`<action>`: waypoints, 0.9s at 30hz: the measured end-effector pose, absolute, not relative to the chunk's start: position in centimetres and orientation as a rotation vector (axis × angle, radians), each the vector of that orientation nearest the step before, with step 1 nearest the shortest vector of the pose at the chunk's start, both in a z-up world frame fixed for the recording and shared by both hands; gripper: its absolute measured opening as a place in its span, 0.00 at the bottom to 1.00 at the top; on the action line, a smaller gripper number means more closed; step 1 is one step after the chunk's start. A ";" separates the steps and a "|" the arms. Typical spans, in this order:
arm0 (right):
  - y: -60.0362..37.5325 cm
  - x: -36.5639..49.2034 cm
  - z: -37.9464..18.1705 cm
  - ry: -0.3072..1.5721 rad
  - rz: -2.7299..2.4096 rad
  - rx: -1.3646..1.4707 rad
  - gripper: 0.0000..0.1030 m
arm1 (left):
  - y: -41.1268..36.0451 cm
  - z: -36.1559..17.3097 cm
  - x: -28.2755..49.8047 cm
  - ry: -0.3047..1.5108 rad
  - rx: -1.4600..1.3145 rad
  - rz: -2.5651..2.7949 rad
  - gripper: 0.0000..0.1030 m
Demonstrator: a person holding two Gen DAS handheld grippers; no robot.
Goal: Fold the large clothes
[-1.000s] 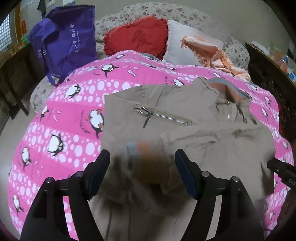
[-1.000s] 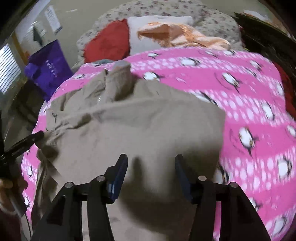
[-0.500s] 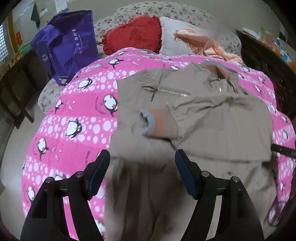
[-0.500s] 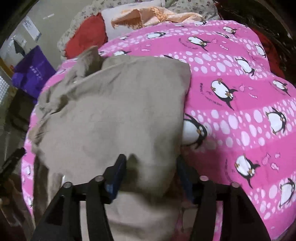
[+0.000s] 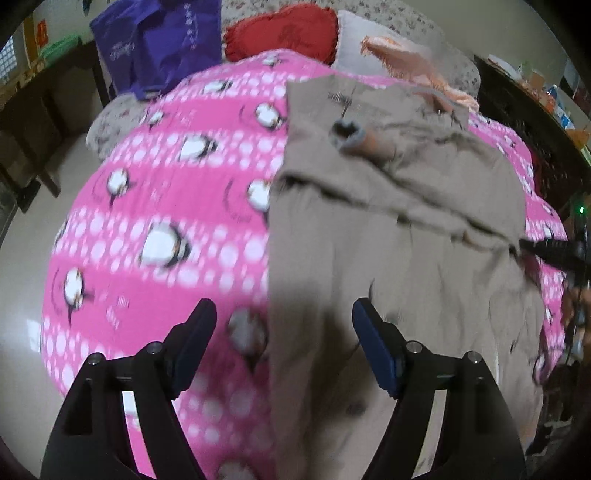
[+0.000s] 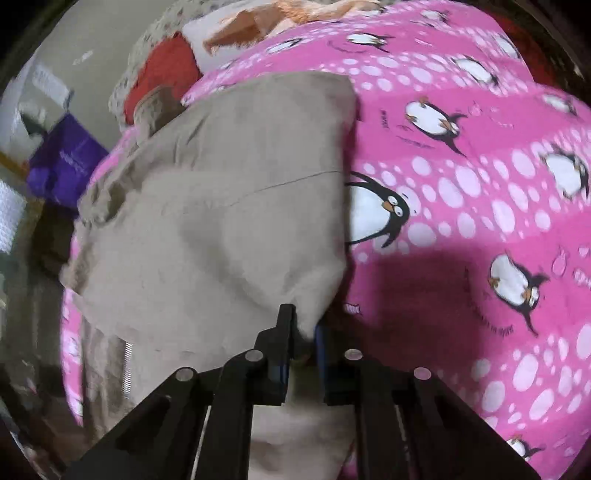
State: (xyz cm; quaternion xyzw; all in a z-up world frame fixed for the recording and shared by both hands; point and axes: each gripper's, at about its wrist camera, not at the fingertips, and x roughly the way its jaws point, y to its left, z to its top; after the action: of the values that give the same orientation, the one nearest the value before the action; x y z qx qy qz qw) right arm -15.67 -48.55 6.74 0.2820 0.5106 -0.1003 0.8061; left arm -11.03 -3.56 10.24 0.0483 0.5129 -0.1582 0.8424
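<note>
A tan jacket (image 5: 388,236) lies spread on a pink blanket (image 5: 155,206) printed with penguins and white dots, which covers a bed. The jacket occupies the right half of the blanket as seen from the left wrist camera, running from the near edge up toward the pillows at the head. One sleeve is folded across the chest, and its grey and orange cuff (image 5: 356,136) rests near the middle of the upper part. A short metal zipper (image 5: 340,99) shows just beyond the cuff.

The left gripper (image 5: 284,343) hovers above the jacket's left edge near the foot of the bed, its two blue-padded fingers spread wide with nothing between them. One finger is over the blanket, the other over the tan fabric.

The right gripper (image 6: 301,347) has its fingers pressed together, pinching a bunched corner of the jacket (image 6: 229,221) at the garment's right side, beside a printed penguin.

At the head of the bed sit a red cushion (image 5: 284,33), a pale pillow (image 5: 354,51) and an orange cloth (image 5: 406,62). A purple bag (image 5: 159,40) stands beside the bed's far left corner. The view is blurred.
</note>
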 end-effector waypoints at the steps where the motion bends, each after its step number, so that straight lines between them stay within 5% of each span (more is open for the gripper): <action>1: -48.5 -16.0 7.3 1.086 -0.228 0.579 0.11 | -3.0 10.0 -11.5 1.094 0.099 -0.334 0.74; 6: -47.5 -19.0 10.6 1.126 -0.181 0.486 0.23 | -1.2 8.9 -13.6 1.131 0.094 -0.330 0.74; 9: -46.4 -22.1 12.1 1.167 -0.063 0.478 0.57 | -0.6 8.7 -14.8 1.148 0.062 -0.348 0.74; 17: -42.5 -27.0 8.8 1.190 0.008 0.542 0.64 | -1.0 7.1 -16.5 1.209 0.023 -0.381 0.75; 19: -42.2 -26.6 7.4 1.173 -0.007 0.553 0.53 | -1.2 7.0 -16.8 1.218 0.019 -0.387 0.75; 20: -41.9 -26.5 6.9 1.170 -0.016 0.546 0.04 | -1.2 7.2 -16.9 1.216 0.024 -0.390 0.75; 27: -43.3 -28.3 8.4 1.117 -0.099 0.463 0.01 | -0.6 7.7 -18.2 1.190 0.045 -0.379 0.75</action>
State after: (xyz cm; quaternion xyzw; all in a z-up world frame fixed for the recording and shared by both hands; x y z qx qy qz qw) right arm -28.28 -43.29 8.38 0.2177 0.5247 -0.0464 0.8217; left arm -18.24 -0.61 7.70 0.0210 0.5570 -0.1776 0.8111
